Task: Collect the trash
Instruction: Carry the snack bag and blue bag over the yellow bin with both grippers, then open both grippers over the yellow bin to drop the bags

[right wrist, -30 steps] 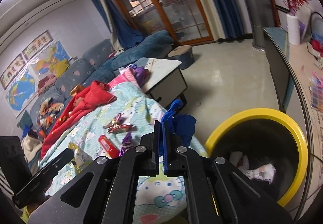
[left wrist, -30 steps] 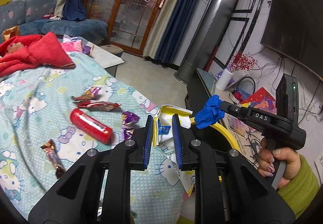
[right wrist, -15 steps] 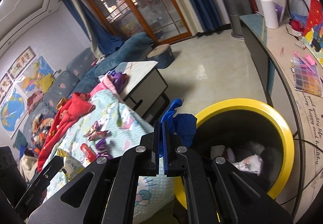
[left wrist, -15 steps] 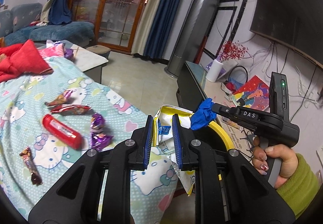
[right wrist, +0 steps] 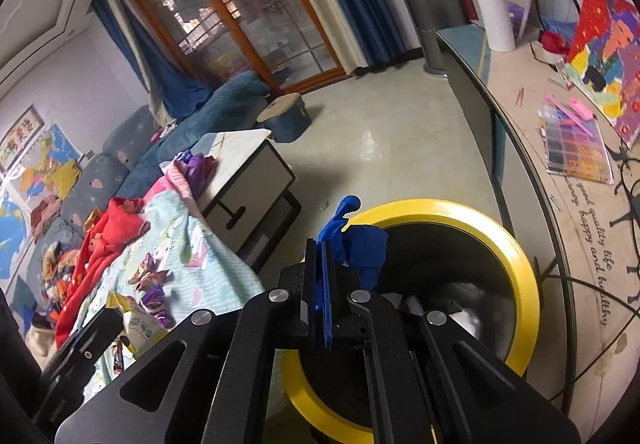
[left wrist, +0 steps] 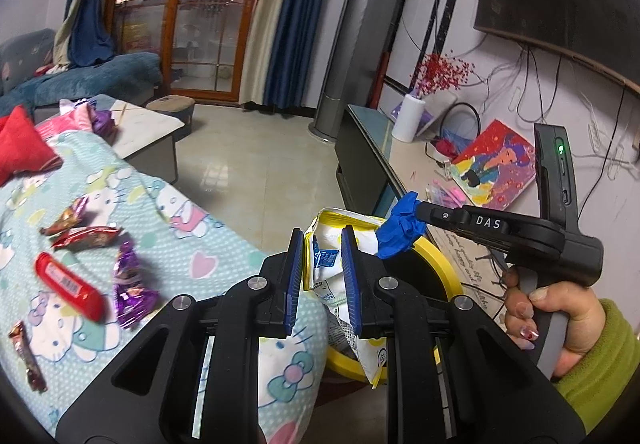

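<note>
1. Matt black plastic on the left gripper (left wrist: 320, 276), with blue ribbed pads (left wrist: 347, 276) and small shiny metal screws.
2. Same matt black plastic on the right gripper (right wrist: 320, 284).
3. Crinkled, slightly glossy white and yellow packet (left wrist: 326, 264), film or coated paper.
4. Crumpled blue glove (right wrist: 360, 244), thin and rubbery, low sheen.
5. Glossy yellow plastic rim on the bin (right wrist: 516, 264), dark matt inside.
6. Soft printed cloth on the cover (left wrist: 208, 244), matt.
7. Shiny foil wrappers (left wrist: 128, 284), creased; glossy red tube (left wrist: 68, 286).
8. Polished, reflective tile floor (left wrist: 260, 160).
</note>
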`<state>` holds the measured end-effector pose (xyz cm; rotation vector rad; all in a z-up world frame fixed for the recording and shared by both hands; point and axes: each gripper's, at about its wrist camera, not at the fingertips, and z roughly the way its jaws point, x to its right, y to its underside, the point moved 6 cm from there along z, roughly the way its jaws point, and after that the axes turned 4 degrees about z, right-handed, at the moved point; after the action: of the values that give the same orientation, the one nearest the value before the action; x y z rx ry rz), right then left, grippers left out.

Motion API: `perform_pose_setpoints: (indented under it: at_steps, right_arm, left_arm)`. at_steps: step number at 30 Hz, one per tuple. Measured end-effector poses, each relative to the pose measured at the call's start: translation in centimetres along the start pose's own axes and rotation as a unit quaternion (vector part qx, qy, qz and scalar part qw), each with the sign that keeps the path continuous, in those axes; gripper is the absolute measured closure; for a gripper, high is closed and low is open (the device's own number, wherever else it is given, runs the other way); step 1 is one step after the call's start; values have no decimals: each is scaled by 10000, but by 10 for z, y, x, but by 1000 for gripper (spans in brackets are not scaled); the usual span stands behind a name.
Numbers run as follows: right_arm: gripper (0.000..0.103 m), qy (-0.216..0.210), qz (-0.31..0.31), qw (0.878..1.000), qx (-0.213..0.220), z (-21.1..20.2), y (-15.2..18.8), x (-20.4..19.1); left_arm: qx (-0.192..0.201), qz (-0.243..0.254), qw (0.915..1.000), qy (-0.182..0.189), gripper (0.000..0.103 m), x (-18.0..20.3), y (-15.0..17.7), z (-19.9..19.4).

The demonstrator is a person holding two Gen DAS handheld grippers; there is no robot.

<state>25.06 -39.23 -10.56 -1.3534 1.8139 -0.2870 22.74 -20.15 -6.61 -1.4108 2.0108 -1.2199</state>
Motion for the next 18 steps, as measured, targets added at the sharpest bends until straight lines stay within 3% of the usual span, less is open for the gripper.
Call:
perform_pose_setpoints:
  at_steps: [9,18]
  right_arm:
    - [100,61,263,9995,-133,4,-2,30]
    - [99,158,310,9988,-347,12,3,43]
  left_arm:
    - [-247,235,9994,82,90,23,6,37]
    - [-454,142,9984,302,89,28,9,64]
